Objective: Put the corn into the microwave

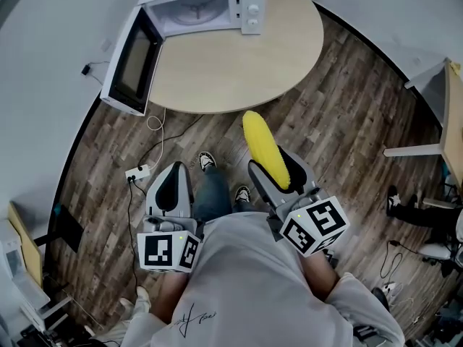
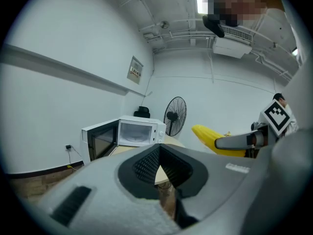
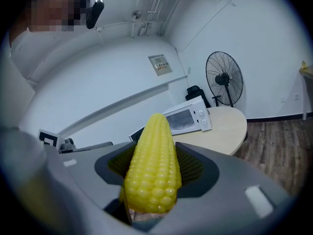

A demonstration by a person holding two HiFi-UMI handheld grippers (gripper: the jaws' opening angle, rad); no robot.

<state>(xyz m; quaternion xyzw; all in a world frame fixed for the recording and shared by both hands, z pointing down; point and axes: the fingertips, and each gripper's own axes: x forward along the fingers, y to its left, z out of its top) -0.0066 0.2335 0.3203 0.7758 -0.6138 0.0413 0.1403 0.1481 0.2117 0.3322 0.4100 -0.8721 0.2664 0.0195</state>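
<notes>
A yellow corn cob (image 1: 262, 147) sticks forward out of my right gripper (image 1: 278, 166), which is shut on its lower half; the cob's tip points toward the table. In the right gripper view the corn (image 3: 154, 165) fills the gap between the ribbed pads of the gripper (image 3: 154, 155). The white microwave (image 1: 206, 6) stands on the far side of the round table with its door (image 1: 134, 60) swung wide open to the left. My left gripper (image 1: 173, 168) hangs beside the right one, its tips together and nothing in it. In the left gripper view that gripper (image 2: 159, 148) faces the microwave (image 2: 139, 131), and the corn (image 2: 210, 137) shows at right.
The round wooden table (image 1: 246, 67) lies ahead over a wood floor. A power strip with a cable (image 1: 137, 172) lies on the floor at left. A standing fan (image 3: 224, 77) is behind the table. Another desk edge (image 1: 452, 121) is at far right.
</notes>
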